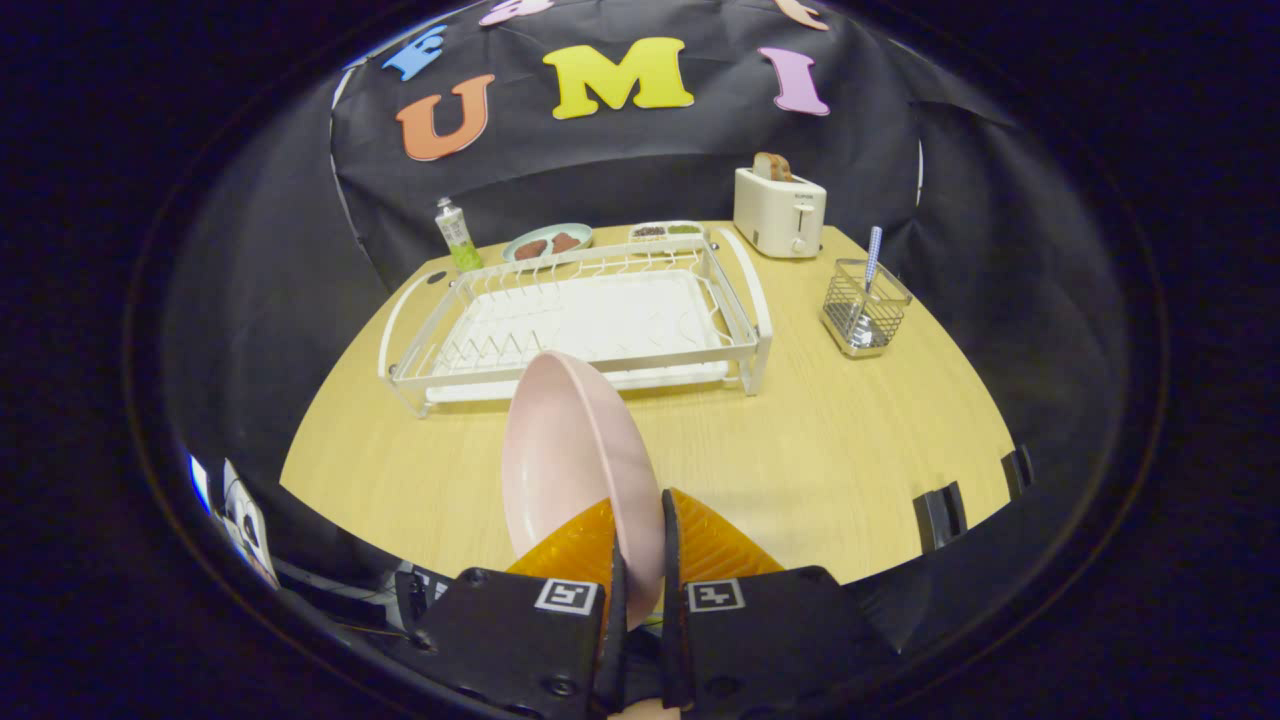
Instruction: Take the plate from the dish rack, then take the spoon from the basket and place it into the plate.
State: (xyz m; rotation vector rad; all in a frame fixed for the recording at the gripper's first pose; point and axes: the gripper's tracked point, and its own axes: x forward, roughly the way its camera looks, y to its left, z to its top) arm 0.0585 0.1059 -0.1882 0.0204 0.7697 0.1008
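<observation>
The counter carries the emptied dish rack far left and, far right, the basket holding the spoon. Nearer, the fingers pinch the pink plate on edge by its rim, lifted clear, probably for setting down flat.

Gripper jaws clamped on pink plate held on edge, dish rack beyond; spoon in basket

Bare table lies ahead; dish rack and basket stand beyond.
</observation>
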